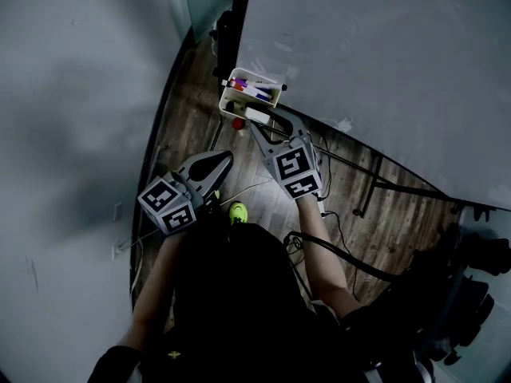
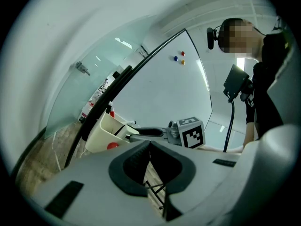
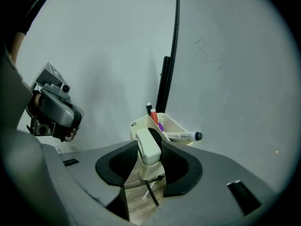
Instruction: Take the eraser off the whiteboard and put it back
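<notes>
1. Sitting between the pads of the right gripper (image 1: 263, 124), the eraser (image 3: 148, 147) is a small white block with rounded corners. A dark felt face shows along its right side.
2. It stands at the near end of a cream tray (image 3: 176, 123), which is fixed at the lower corner of the whiteboard (image 3: 235, 69). In the tray, a red-capped pen (image 3: 154, 116) stands upright with a purple one just beside it. A white marker (image 3: 181, 136) with a dark cap lies across the tray's right rim.
3. Print runs along that white marker's barrel, but it is too small to read. The left cube (image 1: 168, 204) and the right cube (image 1: 293, 172) carry only black-and-white square patterns, and no words can be made out on them.
4. The left gripper (image 2: 149, 145) is held low at the person's left side and points level, well short of the tray. Its jaws are clenched tip to tip with nothing between them, and only floorboards show through the gap lower down.
5. The right gripper reaches out from the person's extended right forearm (image 1: 323, 246) and tips downward toward the tray. Its jaws are partly spread and grasp the eraser, with a pad against each long side.
</notes>
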The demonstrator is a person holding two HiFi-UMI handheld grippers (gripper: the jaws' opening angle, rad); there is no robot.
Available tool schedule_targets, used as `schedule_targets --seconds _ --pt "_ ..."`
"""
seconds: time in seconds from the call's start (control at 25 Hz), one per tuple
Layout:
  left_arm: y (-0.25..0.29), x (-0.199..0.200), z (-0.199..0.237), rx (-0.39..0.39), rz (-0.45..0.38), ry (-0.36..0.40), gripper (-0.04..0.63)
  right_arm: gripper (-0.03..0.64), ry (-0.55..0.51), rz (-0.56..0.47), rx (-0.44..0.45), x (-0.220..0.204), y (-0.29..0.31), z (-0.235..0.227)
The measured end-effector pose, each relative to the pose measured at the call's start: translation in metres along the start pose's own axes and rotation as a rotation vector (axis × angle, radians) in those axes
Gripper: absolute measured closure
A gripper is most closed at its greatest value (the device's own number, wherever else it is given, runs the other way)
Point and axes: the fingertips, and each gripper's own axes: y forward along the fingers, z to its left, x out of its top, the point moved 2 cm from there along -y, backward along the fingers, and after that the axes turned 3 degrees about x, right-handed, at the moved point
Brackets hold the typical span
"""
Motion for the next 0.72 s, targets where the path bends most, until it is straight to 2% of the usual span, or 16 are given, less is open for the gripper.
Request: schedule_targets --seconds 0.72 --pt "0.003 0.002 -0.008 -0.017 -0.009 0.015 0.595 0.46 0.007 -0.034 -0.013 0.011 -0.011 0.0"
